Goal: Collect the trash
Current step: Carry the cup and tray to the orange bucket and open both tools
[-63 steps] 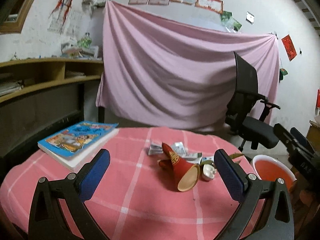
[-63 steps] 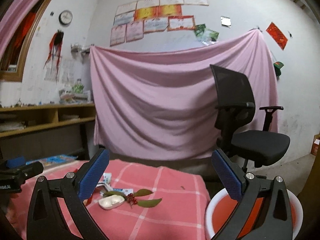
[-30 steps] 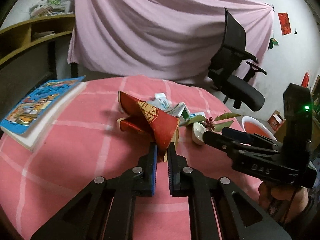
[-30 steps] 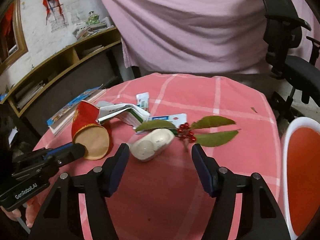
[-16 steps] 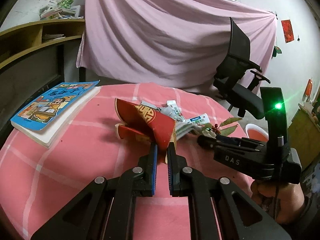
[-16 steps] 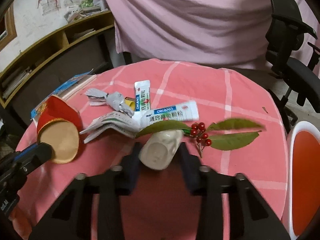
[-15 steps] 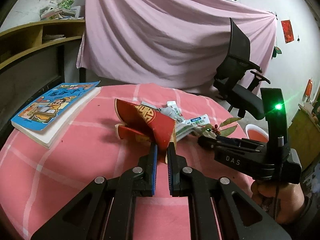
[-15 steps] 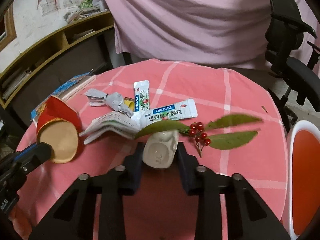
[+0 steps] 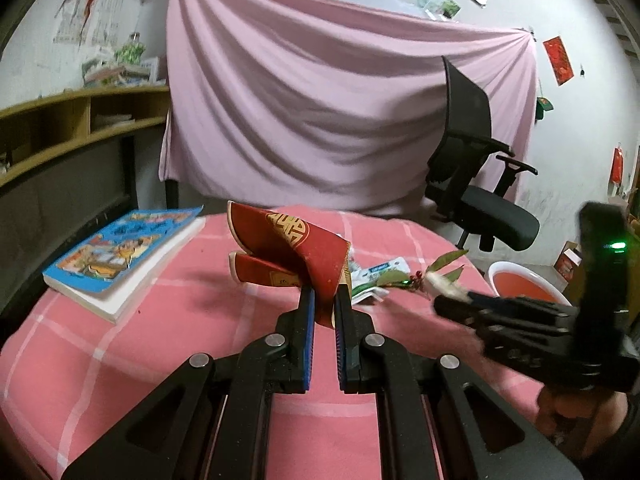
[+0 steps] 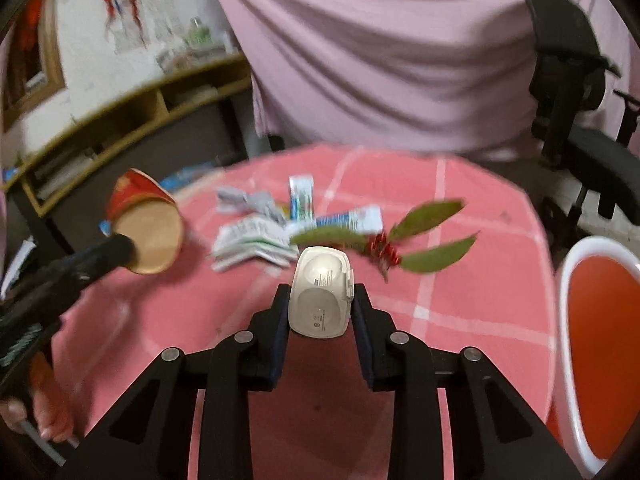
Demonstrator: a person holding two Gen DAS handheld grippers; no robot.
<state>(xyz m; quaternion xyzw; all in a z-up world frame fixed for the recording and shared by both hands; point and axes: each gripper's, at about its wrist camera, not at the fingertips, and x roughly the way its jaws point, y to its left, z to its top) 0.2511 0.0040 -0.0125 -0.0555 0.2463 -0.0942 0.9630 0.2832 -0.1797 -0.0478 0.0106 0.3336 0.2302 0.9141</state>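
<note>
My left gripper (image 9: 324, 300) is shut on the rim of a red paper cup (image 9: 296, 240) with a gold character and holds it tilted just above the pink checked tablecloth (image 9: 160, 340). In the right wrist view the cup (image 10: 148, 236) shows its tan inside. My right gripper (image 10: 320, 300) is shut on a small white plastic case (image 10: 320, 292), raised off the cloth. A sprig of green leaves with red berries (image 10: 424, 236) and several paper sachets (image 10: 256, 240) lie beyond it.
A blue picture book (image 9: 120, 248) lies at the table's left edge. A white bin with a red liner (image 10: 596, 340) stands on the floor by the table's right side. A black office chair (image 9: 480, 184) and a pink drape are behind; wooden shelves stand at left.
The right gripper closed on the white case and lifted it off the cloth. The left gripper, shut on the red cup throughout the last second, raised it and tipped upward.
</note>
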